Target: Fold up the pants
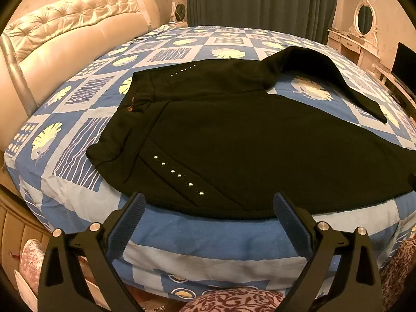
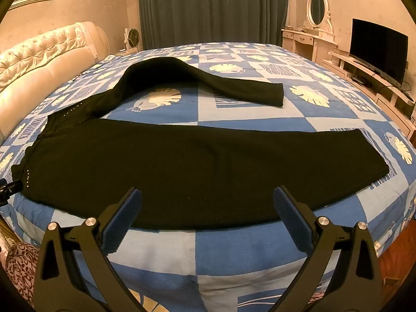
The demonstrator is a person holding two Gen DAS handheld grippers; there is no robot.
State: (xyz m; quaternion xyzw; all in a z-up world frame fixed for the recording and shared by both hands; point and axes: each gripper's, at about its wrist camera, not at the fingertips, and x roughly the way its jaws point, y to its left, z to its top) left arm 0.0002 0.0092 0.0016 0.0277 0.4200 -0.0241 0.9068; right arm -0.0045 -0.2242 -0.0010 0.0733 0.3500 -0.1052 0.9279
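Black pants lie spread on the bed, waistband to the left, with rows of small studs near the pockets. The near leg lies flat along the bed's front edge. The far leg bends away toward the back and right. My left gripper is open and empty, just short of the pants' near edge by the waist. My right gripper is open and empty, just short of the near leg around its middle. A bit of the left gripper shows at the left edge of the right wrist view.
The bed has a blue and white patchwork cover with leaf prints. A tufted cream headboard stands at the left. Dark curtains, a white dressing table with oval mirror and a TV are behind and right.
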